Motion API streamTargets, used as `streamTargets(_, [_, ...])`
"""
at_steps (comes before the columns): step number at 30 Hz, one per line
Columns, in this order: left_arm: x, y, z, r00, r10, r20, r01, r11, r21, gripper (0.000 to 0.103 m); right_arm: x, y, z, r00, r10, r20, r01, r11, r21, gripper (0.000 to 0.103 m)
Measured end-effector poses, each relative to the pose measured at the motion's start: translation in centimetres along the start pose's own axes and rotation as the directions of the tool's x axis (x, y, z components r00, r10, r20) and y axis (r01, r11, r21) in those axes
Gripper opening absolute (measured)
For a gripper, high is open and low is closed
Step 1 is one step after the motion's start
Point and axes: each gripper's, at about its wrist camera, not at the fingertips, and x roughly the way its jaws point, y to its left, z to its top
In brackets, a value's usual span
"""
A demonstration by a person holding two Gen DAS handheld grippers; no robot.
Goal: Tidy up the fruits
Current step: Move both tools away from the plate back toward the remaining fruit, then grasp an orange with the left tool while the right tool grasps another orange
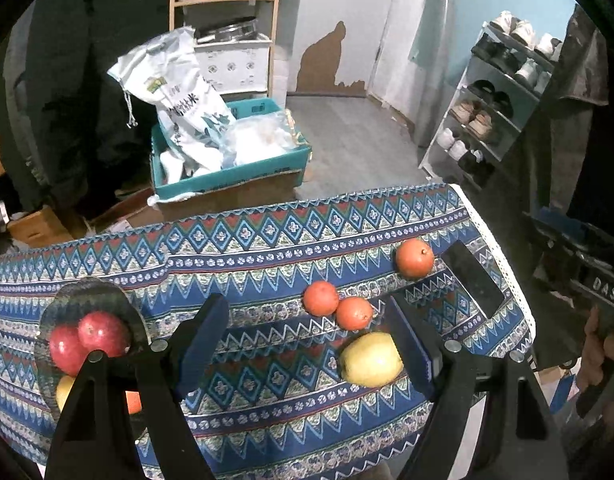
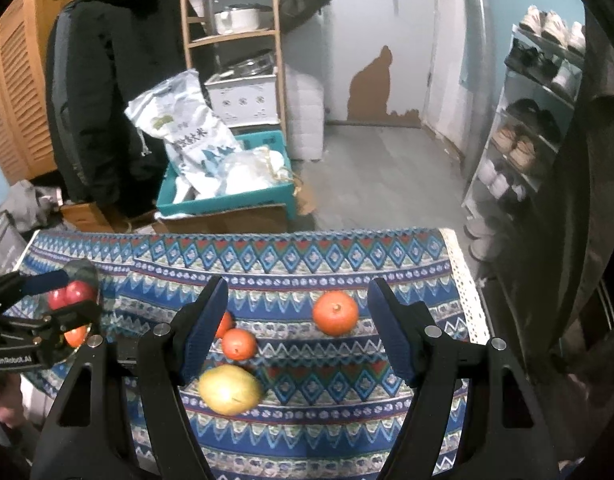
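Both grippers hang above a table draped in a blue patterned cloth [image 1: 275, 264], each with its jaws spread wide and nothing between them. In the left wrist view the left gripper [image 1: 307, 344] sits over the cloth's middle, its right finger just beside a yellow pear [image 1: 371, 360]; a glass plate [image 1: 87, 300] near the cloth's left edge holds two red apples [image 1: 91, 340], with a yellow fruit and an orange one partly hidden behind the finger. Two oranges [image 1: 337, 306] lie touching one another just beyond the pear, and a third orange [image 1: 414, 258] rests apart from them, beside a dark phone [image 1: 473, 280] that lies close to the lace-trimmed right edge. The right gripper [image 2: 295, 328] frames that lone orange between its fingers (nearer the right one), with bare cloth all round it. Past the far edge stands a teal crate [image 1: 235, 172] of bags, then open grey floor.
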Motion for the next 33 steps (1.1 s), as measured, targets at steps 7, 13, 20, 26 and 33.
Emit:
streamTargets(7, [4.3,-0.4,0.7,0.998,-0.013,-0.062,0.011,0.999,-0.031,0.082,2.8,-1.4,-0.9,0.997,-0.025,-0.07,0.026,1.0,0.016,0.073])
streamTargets(13, [8.2,-0.4,0.9,0.992,-0.031,-0.126,0.024,0.998,-0.06,0.082,5.8,-2.8,-2.0,0.988,-0.037,-0.151,0.044,0.998,0.045,0.073])
streamTargets(20, [12.5,-0.4,0.3,0.979,-0.043,-0.2,0.026,0.996,-0.085,0.081,9.0,-3.7,-3.1,0.976,-0.029,-0.216,0.043,0.997,0.06,0.073])
streamTargets(26, [15.3,-0.5,-0.1,0.971,-0.043,-0.237,0.022,0.996,-0.092,0.081,11.8,-4.3,-4.2,0.964,-0.03,-0.263,0.049,0.997,0.066,0.073])
streamTargets(33, [18.0,-0.7,-0.5,0.957,-0.058,-0.283,0.032,0.995,-0.094,0.075,13.8,-5.1,-5.1,0.954,-0.021,-0.298,0.049,0.995,0.086,0.073])
